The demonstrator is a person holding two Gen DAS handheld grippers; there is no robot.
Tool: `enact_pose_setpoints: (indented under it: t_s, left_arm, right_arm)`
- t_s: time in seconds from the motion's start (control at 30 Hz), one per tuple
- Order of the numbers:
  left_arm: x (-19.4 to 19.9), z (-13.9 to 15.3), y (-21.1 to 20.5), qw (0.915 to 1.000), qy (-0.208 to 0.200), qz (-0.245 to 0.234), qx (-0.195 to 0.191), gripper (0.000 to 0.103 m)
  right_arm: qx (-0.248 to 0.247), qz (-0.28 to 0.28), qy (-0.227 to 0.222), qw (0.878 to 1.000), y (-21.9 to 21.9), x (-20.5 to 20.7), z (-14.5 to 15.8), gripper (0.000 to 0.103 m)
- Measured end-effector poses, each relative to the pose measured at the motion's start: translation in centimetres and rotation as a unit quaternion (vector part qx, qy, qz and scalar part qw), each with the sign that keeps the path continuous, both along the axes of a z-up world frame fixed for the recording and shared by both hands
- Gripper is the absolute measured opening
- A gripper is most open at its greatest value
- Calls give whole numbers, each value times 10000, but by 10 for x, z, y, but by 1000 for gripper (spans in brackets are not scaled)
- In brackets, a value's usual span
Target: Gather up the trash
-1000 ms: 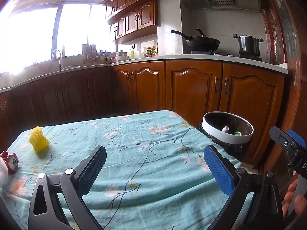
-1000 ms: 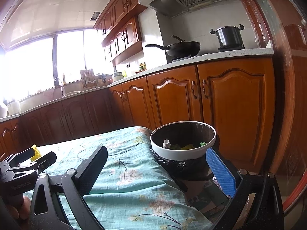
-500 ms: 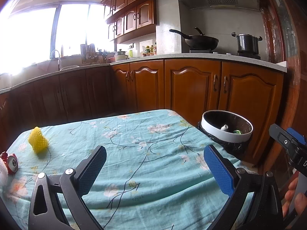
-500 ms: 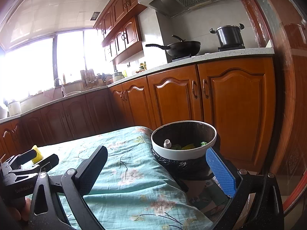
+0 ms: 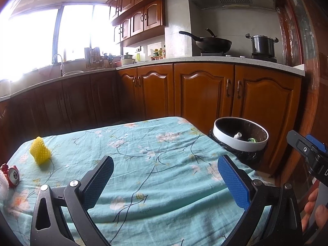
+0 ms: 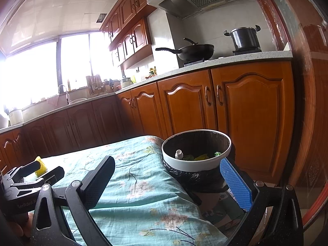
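From my remote seat I saw both tools above the table (image 5: 164,143), which was covered with a light blue cloth with flowers. My left gripper (image 5: 165,181) had its two fingers wide apart, with nothing between them; only the cloth showed in the gap. My right gripper (image 6: 172,181) was also spread wide and held nothing.

In the left camera, a yellow foam net (image 5: 40,153) lay on the cloth at about 10 o'clock from the gripper, well apart from it. A crushed red can (image 5: 11,174) lay at about 9 o'clock, near the left edge of the table, just beside something white that I could not identify.

The trash bin (image 5: 239,143) stood beside the table at about 2 o'clock in the left view. It had a white rim and a black bag. In the right camera the same bin (image 6: 195,164) was at 1 o'clock, close behind the blue pad of the right finger. Inside it I saw a small bottle with a white cap (image 6: 178,154) and some green and yellow scraps (image 6: 202,156).

The right camera also caught the left gripper at 9 o'clock, with the yellow net partly hidden behind its tips.

Behind the table were brown wooden cabinets (image 6: 252,112), with a black wok (image 5: 213,43) and a steel pot (image 5: 262,45) on the stove.
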State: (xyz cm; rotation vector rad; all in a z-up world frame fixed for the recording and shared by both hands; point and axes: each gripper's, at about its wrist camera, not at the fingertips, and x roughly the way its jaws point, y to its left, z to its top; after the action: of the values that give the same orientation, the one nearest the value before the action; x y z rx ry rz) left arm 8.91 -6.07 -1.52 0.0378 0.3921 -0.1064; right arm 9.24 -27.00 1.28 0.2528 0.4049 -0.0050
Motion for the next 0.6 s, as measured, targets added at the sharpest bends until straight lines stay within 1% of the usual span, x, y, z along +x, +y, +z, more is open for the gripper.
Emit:
enact_pose_setpoints:
  t_s: [0.6]
  left_arm:
    - [-2,1,0,10000,25,-42,17,102]
  right_arm:
    - [34,24,-19,10000,0,-3,4,103]
